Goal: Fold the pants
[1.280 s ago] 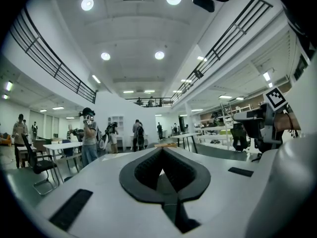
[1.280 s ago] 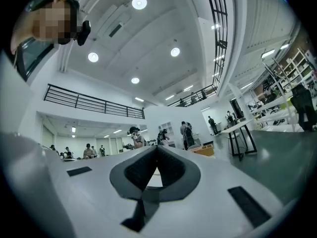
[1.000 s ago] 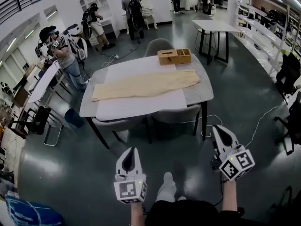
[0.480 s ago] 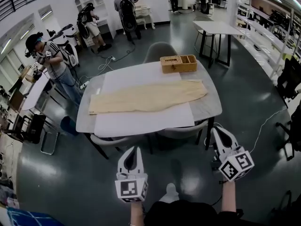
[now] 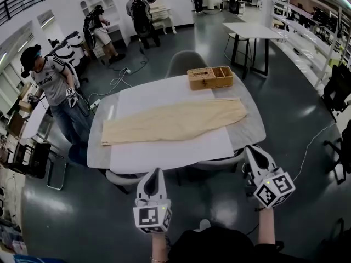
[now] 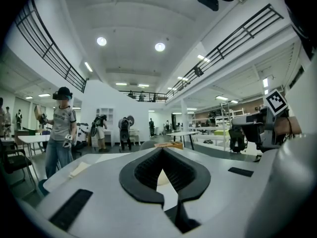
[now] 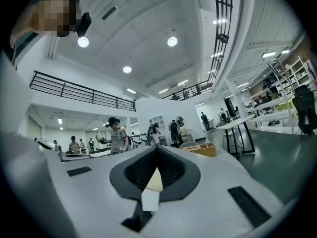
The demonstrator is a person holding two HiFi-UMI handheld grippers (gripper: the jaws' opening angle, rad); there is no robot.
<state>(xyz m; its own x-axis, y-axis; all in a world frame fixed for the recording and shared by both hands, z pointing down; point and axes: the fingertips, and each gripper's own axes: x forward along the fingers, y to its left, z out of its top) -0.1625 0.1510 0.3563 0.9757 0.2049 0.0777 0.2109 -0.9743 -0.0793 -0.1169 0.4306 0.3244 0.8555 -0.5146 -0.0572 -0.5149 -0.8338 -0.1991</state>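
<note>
- While the pants [image 5: 175, 122] lie spread flat on the table [image 5: 97, 147], both grippers hang in the air at its near side, well apart from the cloth.
- Pants: beige, stretched lengthwise across a white mat [image 5: 164, 153], wider end at the right, narrower end at the left, with no fold in them.
- Left gripper [image 5: 153, 173]: it points level toward the table. Its own view [image 6: 162, 151] shows the jaws closed tip to tip with nothing held. Only a sliver of mat and cloth shows through the slot behind the tips.
- Right gripper [image 5: 252, 149]: it also points level at the table, near the right corner. Its own view [image 7: 157, 150] shows the jaws closed and empty, the same pale sliver behind them.
- Box [image 5: 210, 77]: wooden, with compartments, at the table's far edge, beyond the pants and clear of them.
- Chairs: one grey chair [image 5: 184, 62] stands at the far side; two more [image 5: 123, 178] are tucked under the near edge, just ahead of the grippers.
- Person [image 5: 52, 84]: stands off the table's left end, wearing a headset; several others stand farther back by the wall.
- Second table [image 5: 249, 30]: white top, black legs, far right.
- Cable [image 5: 312, 141]: trails over the dark floor at the right.
</note>
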